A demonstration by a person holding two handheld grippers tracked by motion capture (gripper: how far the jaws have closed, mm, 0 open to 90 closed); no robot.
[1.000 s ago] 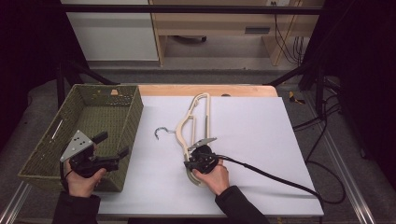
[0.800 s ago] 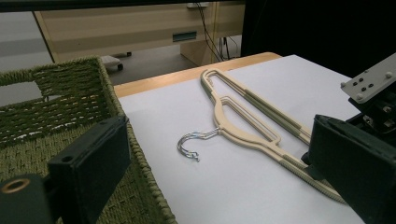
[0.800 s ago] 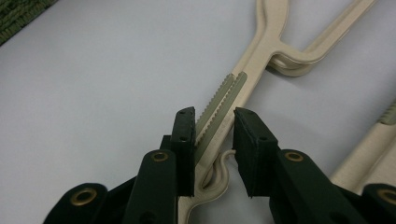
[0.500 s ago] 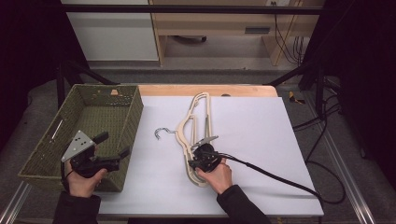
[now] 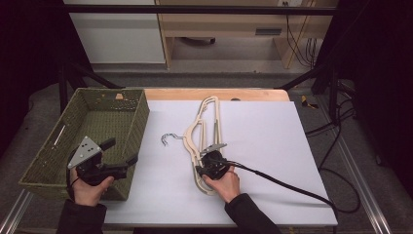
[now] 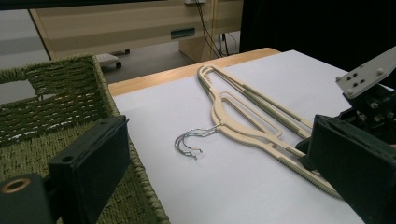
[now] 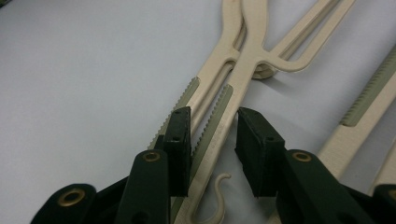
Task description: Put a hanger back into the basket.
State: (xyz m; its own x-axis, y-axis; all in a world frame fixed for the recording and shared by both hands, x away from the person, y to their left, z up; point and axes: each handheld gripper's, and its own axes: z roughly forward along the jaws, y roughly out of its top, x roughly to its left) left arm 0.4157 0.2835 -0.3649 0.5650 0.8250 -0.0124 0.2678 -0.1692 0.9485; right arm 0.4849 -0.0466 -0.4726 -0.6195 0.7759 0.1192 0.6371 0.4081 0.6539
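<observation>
The white tabletop [image 5: 272,146] carries a green woven basket [image 5: 92,122] at its left edge and, near the middle, a stack of cream plastic hangers [image 5: 204,131]. The hangers lie flat with the long axis running from the near side away toward the far edge, and their metal hooks [image 5: 168,139] point left toward the basket (two wire hooks show in the left claw view). The right claw [image 5: 207,165] sits at the near end of the hangers, low over the tabletop, pointing along them; its jaws have just been opening and now stand narrowly apart, straddling one ribbed arm of the upper hanger [image 7: 219,121], with the left pad just beside that arm and the right pad clear of it. A small cream clip hook [image 7: 217,196] curls on the tabletop just beneath the jaws. The left claw [image 5: 122,153] hangs over the basket's near right corner, well apart from the hangers, its jaws wide with nothing between them.
</observation>
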